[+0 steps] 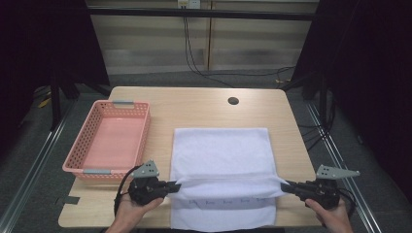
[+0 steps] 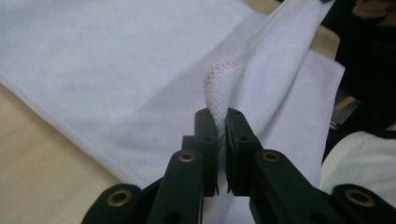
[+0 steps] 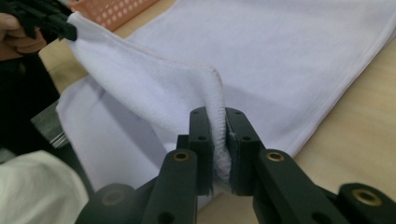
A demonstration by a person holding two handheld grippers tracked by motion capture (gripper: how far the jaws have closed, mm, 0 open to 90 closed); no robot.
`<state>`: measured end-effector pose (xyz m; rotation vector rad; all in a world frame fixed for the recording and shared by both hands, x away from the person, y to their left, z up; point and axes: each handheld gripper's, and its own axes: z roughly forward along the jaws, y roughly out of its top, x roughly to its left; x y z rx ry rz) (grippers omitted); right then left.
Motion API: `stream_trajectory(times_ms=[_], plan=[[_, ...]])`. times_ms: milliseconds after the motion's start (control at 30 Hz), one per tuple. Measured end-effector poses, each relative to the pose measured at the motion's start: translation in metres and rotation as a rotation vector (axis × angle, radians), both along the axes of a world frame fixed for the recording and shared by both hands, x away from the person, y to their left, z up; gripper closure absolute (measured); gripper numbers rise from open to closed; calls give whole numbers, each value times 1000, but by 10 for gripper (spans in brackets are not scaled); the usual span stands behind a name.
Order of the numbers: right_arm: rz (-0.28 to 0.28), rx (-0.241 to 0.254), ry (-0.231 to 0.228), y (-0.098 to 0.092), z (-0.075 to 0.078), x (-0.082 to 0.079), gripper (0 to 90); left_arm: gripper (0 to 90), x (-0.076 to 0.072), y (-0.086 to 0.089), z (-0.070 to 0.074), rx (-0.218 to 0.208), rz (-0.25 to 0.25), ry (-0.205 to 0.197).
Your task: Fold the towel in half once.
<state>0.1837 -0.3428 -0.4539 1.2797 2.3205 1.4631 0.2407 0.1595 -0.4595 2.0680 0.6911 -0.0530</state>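
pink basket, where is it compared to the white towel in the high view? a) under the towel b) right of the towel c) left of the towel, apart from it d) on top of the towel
c: the pink basket stands on the table left of the white towel, with bare wood between them.

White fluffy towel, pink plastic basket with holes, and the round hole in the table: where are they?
White fluffy towel [image 1: 221, 150], high view, flat middle.
Pink plastic basket [image 1: 83, 141], high view, left wall.
Round hole [image 1: 233, 101], high view, centre.

towel [image 1: 221, 145] near edge: cut off | its blue print: perhaps lettering, illegible
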Motion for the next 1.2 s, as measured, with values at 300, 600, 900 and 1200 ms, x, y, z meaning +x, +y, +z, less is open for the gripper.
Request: stream_trajectory(times_ms=[300,600,900,1200], plan=[[62,-20,30,-3,-3,-36,690,804,-32,6,-7,31,-114,43],[1,-24,-8,-3,1,-16,630,703,-22,25,4,-120,-119,28],[-3,-169,23,29,-12,67,533,682,49,-5,-14,-17,20,31],[-74,-337,43,48,-41,118,480,690,77,-26,-40,144,43,4]])
